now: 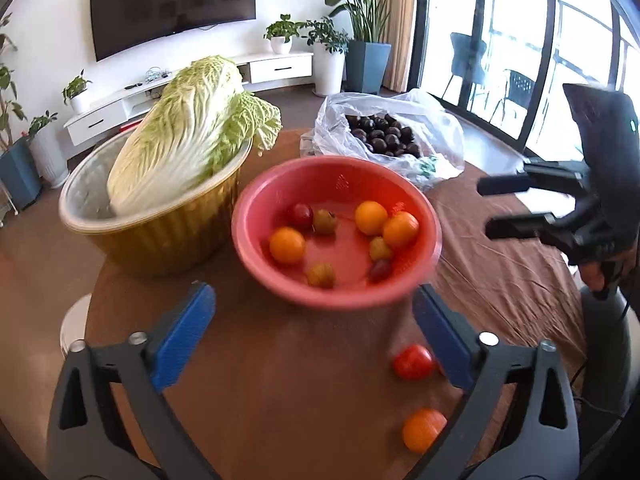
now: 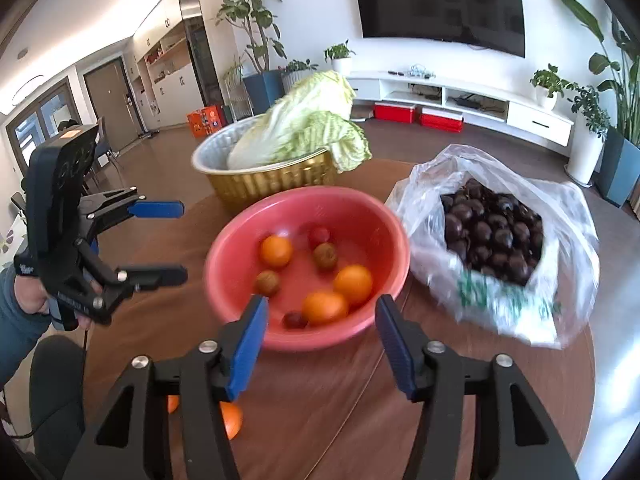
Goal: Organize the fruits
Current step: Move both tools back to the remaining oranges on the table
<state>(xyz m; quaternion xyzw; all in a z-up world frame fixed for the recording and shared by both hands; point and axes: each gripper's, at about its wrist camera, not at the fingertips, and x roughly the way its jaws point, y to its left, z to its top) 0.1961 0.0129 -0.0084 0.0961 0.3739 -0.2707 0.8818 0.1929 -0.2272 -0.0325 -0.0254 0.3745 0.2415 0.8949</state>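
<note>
Orange and red loose fruit remain on the brown tablecloth [image 1: 500,264]: one tomato [image 1: 413,361] and one orange [image 1: 423,429], both near the front edge, just beside the left gripper's [image 1: 316,332] right finger. The tomato is probably thin-skinned and soft, so grip lightly across its widest part; the orange is firmer, round, apt to roll. Pink basket [image 1: 256,236], just beyond, already holds three oranges and several small fruits, kind unclear. Left gripper: jaws wide, empty. Right gripper [image 2: 322,344]: jaws wide, empty, aimed at the basket. Behind: napa cabbage [image 1: 180,132] in a gold bowl [image 1: 168,240]; plastic bag [image 2: 560,240] of dark round fruit.
</note>
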